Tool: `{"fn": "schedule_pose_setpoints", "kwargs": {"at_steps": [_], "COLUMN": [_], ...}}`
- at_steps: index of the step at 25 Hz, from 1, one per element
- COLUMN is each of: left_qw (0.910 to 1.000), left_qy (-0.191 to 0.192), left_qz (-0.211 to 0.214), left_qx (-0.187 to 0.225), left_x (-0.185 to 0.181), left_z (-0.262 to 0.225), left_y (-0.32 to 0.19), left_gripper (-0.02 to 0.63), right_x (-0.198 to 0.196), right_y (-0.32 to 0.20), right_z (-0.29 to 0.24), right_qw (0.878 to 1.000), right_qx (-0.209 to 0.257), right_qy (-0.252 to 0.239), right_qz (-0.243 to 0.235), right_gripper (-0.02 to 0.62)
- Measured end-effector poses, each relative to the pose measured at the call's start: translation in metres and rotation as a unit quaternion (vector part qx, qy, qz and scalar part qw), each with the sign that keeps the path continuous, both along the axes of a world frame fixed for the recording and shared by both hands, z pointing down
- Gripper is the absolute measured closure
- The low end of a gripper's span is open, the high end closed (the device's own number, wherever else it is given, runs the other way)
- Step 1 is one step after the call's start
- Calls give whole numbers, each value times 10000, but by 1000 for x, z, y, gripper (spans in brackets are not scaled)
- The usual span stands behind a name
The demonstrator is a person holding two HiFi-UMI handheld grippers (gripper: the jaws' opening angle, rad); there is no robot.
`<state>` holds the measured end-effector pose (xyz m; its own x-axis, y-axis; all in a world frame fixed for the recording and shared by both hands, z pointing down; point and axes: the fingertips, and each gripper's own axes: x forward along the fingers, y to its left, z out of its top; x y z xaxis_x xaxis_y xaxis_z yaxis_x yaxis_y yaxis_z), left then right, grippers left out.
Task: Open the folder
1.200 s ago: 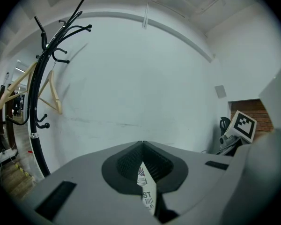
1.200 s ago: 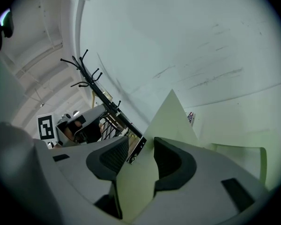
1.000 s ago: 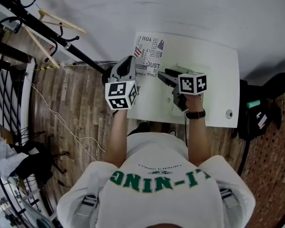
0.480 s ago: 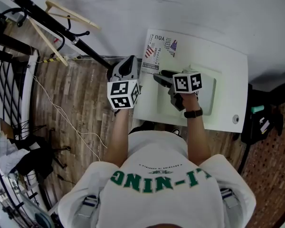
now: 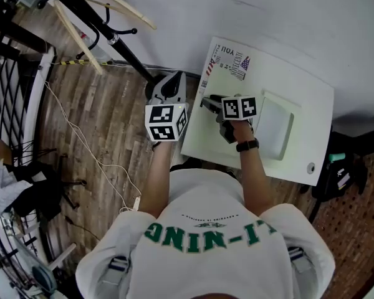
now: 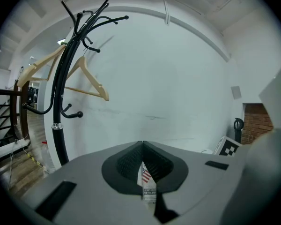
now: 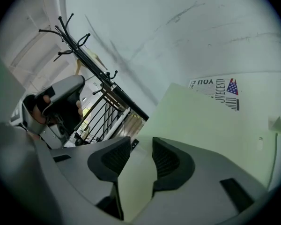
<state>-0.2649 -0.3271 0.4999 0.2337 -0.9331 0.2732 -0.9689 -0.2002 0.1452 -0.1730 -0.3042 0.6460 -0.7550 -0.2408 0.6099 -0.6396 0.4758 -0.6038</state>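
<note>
Oddly, left of the white desk point(image 5: 315, 123), the left gripper's point(image 6: 142, 147) jaws met, a printed sliver point(image 6: 147, 182) showing in their slit; pinched or not, I couldn't tell. On the desk, the green folder's point(image 7: 206, 121) edge ran between the right gripper's point(image 7: 141, 147) closing but parted jaws.

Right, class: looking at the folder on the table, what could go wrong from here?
The right tool is closing with an edge of the pale green flat folder between its pads, so it may crease it or pinch both covers. The left tool sits off the white table, so the whole folder might lift or slide.
</note>
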Motion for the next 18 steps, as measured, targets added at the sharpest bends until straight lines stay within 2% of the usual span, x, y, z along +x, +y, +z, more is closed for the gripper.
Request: {"fn": "schedule_pose_setpoints", "kwargs": {"at_steps": [8, 11, 15, 18], "left_qw": [9998, 9997, 9995, 9995], "left_qy": [95, 127, 151, 168], "left_qz": [-164, -173, -167, -168], "left_qx": [-96, -147, -207, -214], "left_x": [-27, -29, -29, -29], "left_z": [13, 20, 26, 27], "left_y": [3, 0, -1, -2], "left_gripper": [592, 592, 592, 592], "right_x": [-24, -24, -19, -20], "right_y": [-5, -11, -15, -12], "right_z": [60, 77, 94, 105], "right_qw": [9987, 9971, 9930, 9910], "right_qx": [-184, -128, 14, 69], "right_qy": [482, 748, 1177, 1337], "right_qz": [25, 64, 115, 43], "right_gripper": [479, 499, 578, 578]}}
